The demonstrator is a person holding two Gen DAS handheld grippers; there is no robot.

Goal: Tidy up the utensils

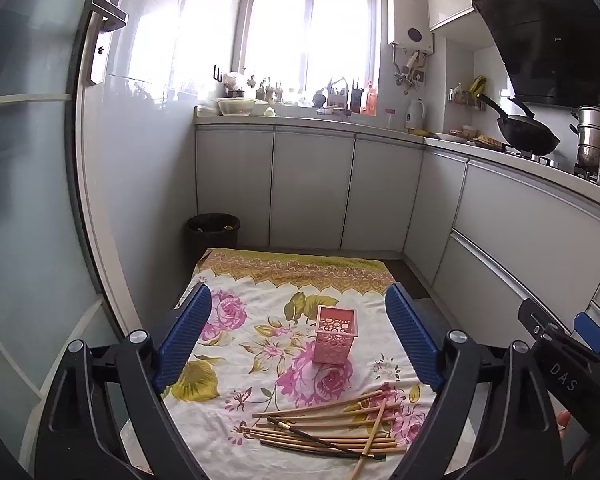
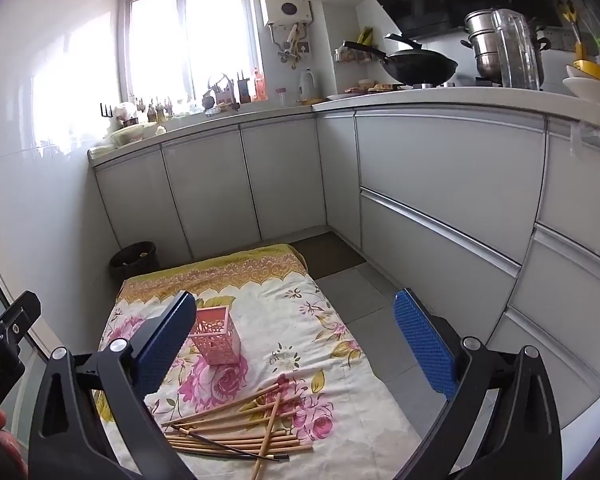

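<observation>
A pink perforated utensil holder [image 1: 335, 333] stands upright on a floral cloth [image 1: 236, 364] on the floor; it also shows in the right wrist view [image 2: 216, 335]. A loose pile of wooden chopsticks [image 1: 332, 424], with a dark one among them, lies on the cloth nearer to me, also seen in the right wrist view [image 2: 240, 428]. My left gripper [image 1: 299, 312] is open and empty, held above the cloth with the holder between its fingers in view. My right gripper [image 2: 296, 316] is open and empty, above the cloth's right part.
A black waste bin [image 1: 213, 232] stands at the cloth's far left corner. White kitchen cabinets [image 1: 312, 188] line the back and right side. A glass door [image 1: 32, 200] is on the left. Grey floor tiles [image 2: 364, 304] lie right of the cloth.
</observation>
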